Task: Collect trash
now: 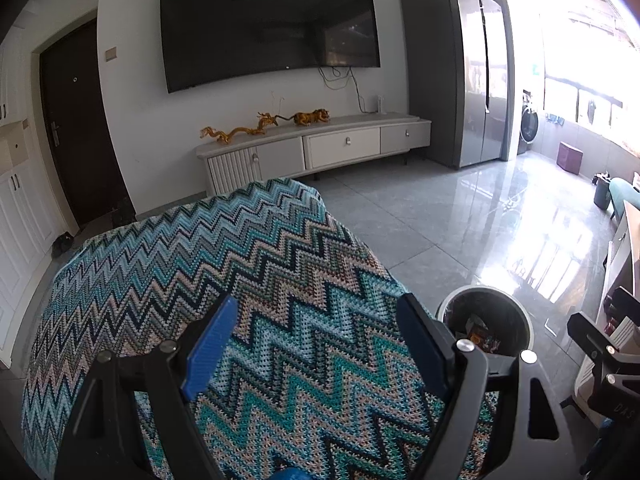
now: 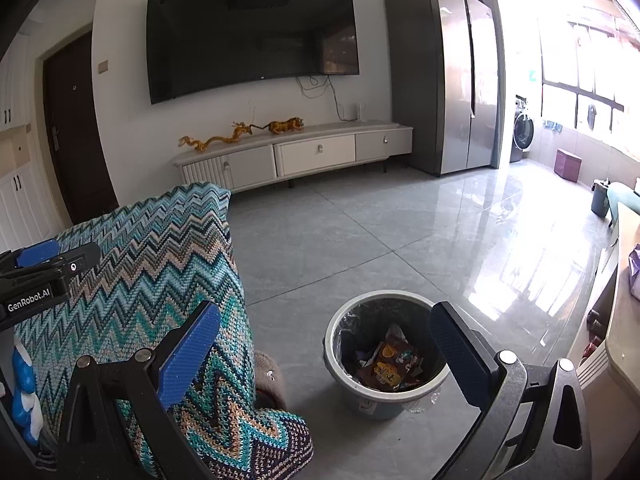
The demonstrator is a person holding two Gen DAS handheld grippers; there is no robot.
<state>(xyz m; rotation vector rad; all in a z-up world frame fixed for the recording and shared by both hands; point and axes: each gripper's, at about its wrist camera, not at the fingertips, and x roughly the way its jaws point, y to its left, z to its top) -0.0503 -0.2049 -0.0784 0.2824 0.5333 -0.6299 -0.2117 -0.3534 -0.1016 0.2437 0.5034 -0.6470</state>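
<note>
A grey round trash bin (image 2: 386, 392) stands on the floor tiles, lined with a bag and holding snack wrappers (image 2: 390, 364). It also shows in the left wrist view (image 1: 486, 322). My right gripper (image 2: 324, 348) is open and empty, hovering above and just left of the bin. My left gripper (image 1: 314, 340) is open and empty above a zigzag knitted blanket (image 1: 240, 300). The left gripper also shows at the left edge of the right wrist view (image 2: 48, 268). The blanket drapes over a seat (image 2: 172, 300).
A TV cabinet (image 2: 296, 156) with gold figurines and a wall TV (image 2: 252, 36) face me. A steel fridge (image 2: 444, 80) stands right of them. A brown slipper (image 2: 268, 376) lies by the blanket. A table edge (image 2: 624, 320) is at right. A blue-white toy (image 2: 24, 396) is at left.
</note>
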